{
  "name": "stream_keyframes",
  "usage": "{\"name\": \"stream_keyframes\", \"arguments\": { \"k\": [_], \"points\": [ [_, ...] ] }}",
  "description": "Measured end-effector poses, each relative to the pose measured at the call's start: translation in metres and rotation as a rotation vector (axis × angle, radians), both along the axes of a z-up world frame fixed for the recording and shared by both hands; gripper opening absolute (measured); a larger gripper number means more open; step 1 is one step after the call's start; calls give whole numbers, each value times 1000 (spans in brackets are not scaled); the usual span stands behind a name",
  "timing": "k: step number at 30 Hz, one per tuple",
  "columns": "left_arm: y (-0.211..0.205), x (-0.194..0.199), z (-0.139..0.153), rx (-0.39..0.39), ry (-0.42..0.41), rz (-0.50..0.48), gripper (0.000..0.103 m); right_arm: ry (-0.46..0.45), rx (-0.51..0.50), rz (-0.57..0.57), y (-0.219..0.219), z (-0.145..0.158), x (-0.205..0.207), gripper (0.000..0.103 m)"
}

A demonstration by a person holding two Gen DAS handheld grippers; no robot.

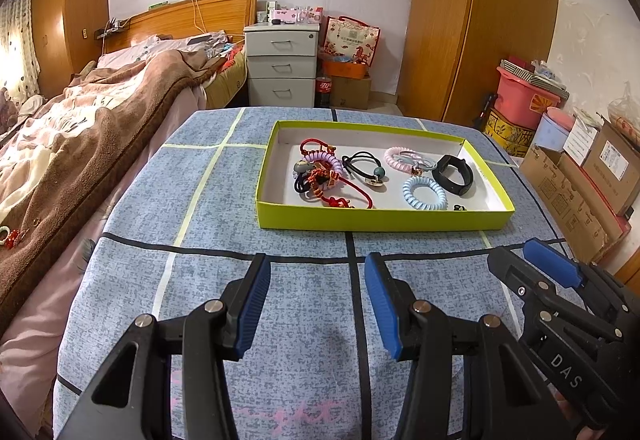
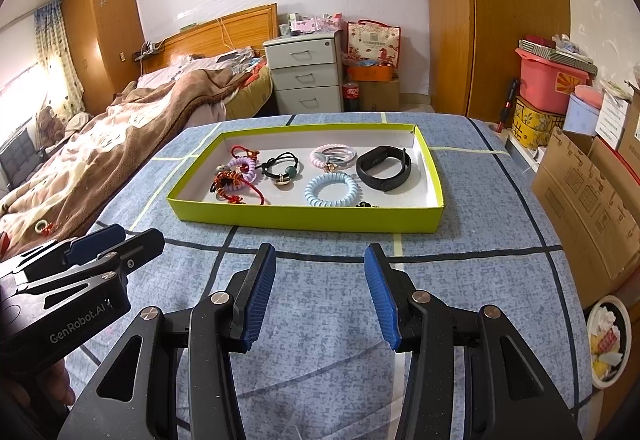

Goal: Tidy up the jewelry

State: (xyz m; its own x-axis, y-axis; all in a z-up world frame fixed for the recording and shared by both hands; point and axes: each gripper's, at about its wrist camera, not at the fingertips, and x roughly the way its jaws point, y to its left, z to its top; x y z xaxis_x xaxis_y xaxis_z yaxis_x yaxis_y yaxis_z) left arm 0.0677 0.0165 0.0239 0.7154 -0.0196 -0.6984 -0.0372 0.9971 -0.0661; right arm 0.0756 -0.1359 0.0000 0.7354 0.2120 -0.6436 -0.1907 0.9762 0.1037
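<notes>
Left wrist view puts the green tray (image 1: 384,218) straight ahead of your left hand-held gripper (image 1: 316,304), a little to its right, on the blue checked surface (image 1: 200,280). From your right hand-held gripper (image 2: 320,296) the same tray lies ahead and slightly left, so neither hand looks clearly nearer. The tray's long axis runs across your line of reach. Inside it the jewelry is loose: a tangle with a red cord (image 1: 352,192) at the left end, a black hair tie (image 1: 362,162) in the middle, a blue coil band (image 1: 425,192) and a black wristband (image 1: 454,174) toward the right. Both hand-held grippers stand with jaws wide apart and nothing between the pads, side by side, pointing down at a slant over the cloth, well short of the tray's near wall.
</notes>
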Motion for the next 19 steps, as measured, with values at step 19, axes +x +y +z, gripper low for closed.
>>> {"name": "stream_keyframes", "arguments": {
  "k": [19],
  "points": [
    [-3, 2, -3, 4, 5, 13, 51, 6, 4, -5, 0, -4, -2, 47]
  ]
}}
